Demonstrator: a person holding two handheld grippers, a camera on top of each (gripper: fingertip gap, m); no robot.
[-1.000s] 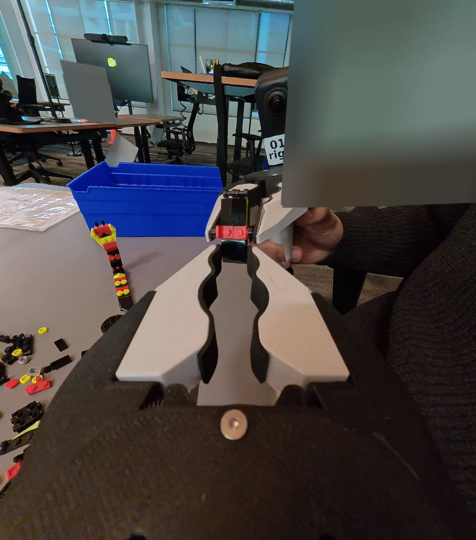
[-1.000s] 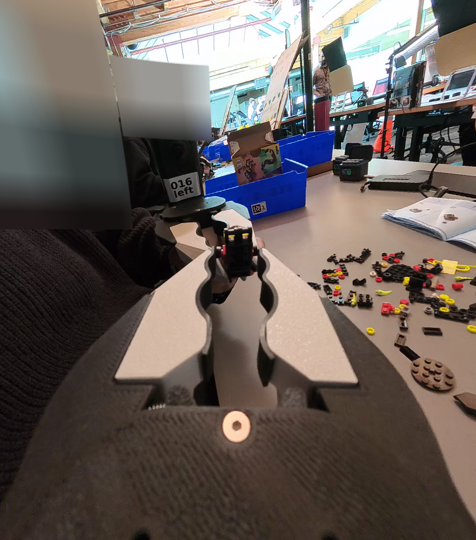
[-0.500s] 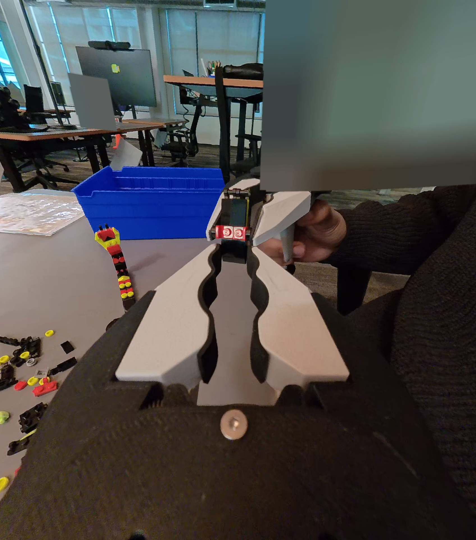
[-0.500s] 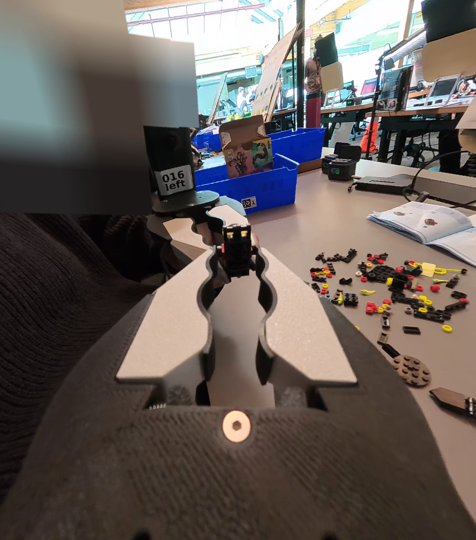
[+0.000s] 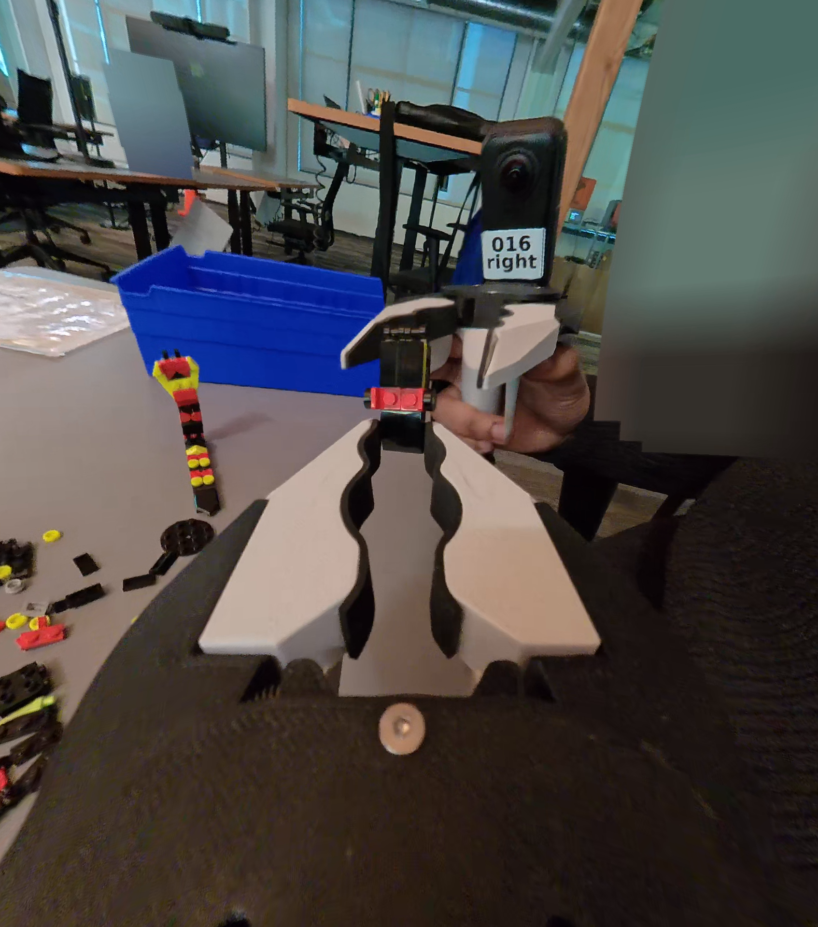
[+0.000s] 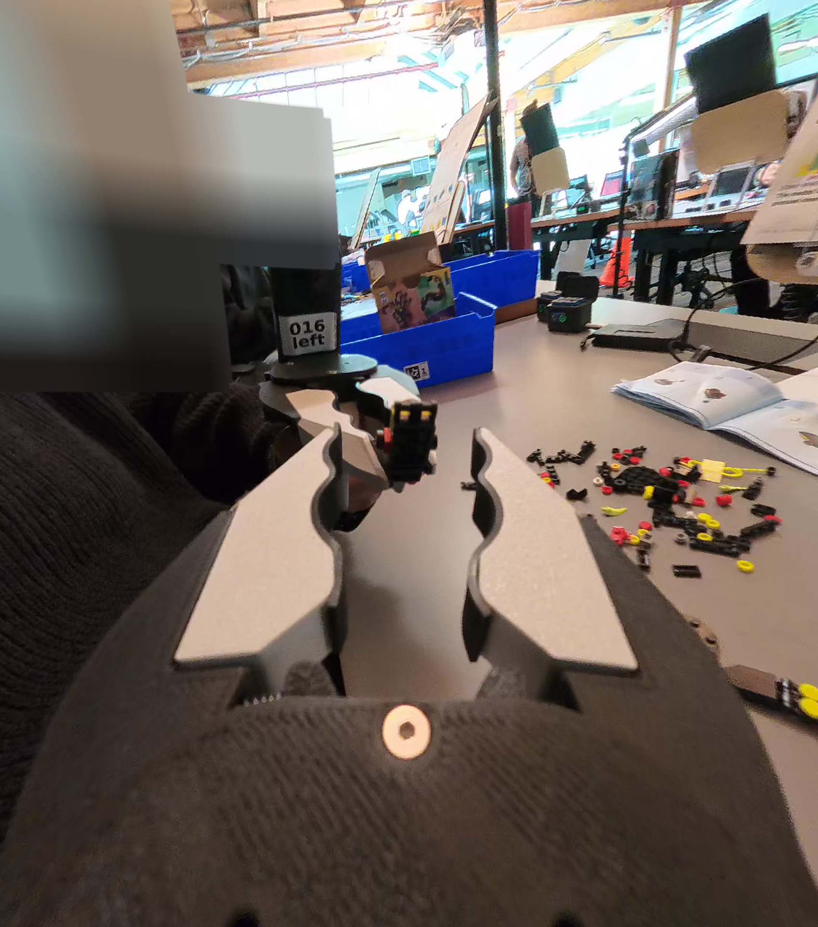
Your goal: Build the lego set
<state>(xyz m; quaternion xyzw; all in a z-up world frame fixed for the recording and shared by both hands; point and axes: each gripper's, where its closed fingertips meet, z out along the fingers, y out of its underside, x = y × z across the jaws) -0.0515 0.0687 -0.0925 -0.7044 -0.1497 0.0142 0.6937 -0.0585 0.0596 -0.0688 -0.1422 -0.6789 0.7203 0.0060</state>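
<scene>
Office hall, grey bench [image 5: 71, 451]. Left tongs [image 5: 401, 437] clamped on one black-red lego block [image 5: 401, 396], held up off the bench near its front edge. Right tongs [image 6: 404, 446] now apart, block [image 6: 409, 441] just beyond the tips, not gripped; 0.5 s ago they pinched it too. One finished red-yellow-black strip [image 5: 190, 431] lies flat mid-bench. Loose pieces [image 6: 668, 501] scattered, too many to count. Two blue bins in right view, one [image 6: 427, 346] with a box [image 6: 412, 288]; one open booklet [image 6: 728, 401] at right edge.
</scene>
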